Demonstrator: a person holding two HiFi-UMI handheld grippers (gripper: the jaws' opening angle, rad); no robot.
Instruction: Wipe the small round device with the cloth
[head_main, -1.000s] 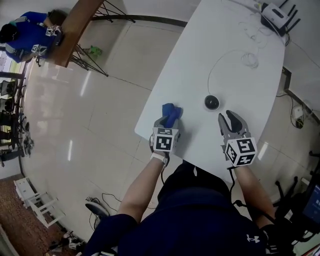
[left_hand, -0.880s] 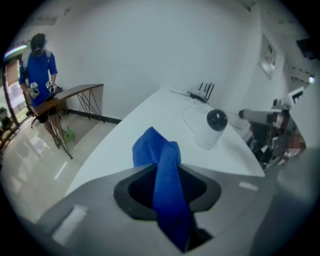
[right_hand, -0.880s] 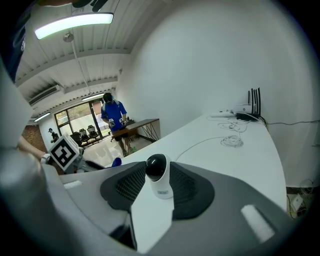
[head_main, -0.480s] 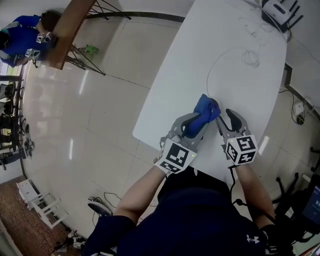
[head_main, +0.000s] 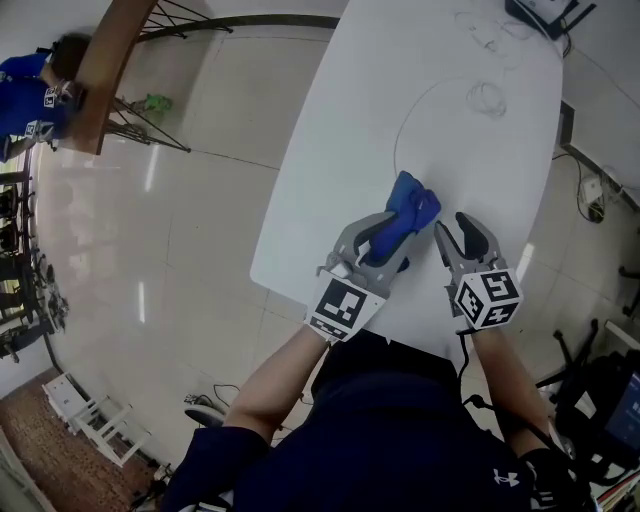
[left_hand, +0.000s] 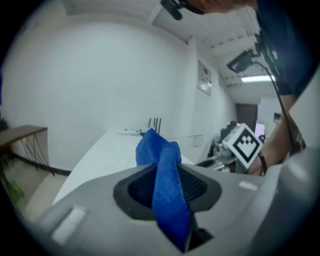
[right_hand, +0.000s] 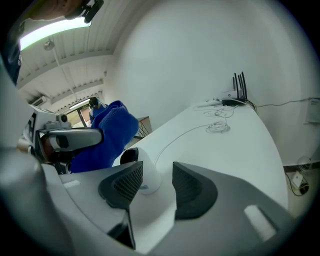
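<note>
**Cloth covers the device from above**

The left gripper (head_main: 388, 236) clamps the blue cloth (head_main: 411, 207) lengthwise along its jaws. On the white table (head_main: 330, 160), the small round device (right_hand: 144, 176) turns its dark face toward the cloth. It is half hidden between the right gripper's (right_hand: 155, 182) jaws, which have just been opening and stand clear of it.

Looked like an office/lab rm: long white oval table (head_main: 320, 190) w/ antenna router (head_main: 538, 12) top right, glossy pale tile floor (head_main: 170, 260), person in blue (head_main: 20, 100) by brown wooden desk (head_main: 110, 60) upper left.
</note>
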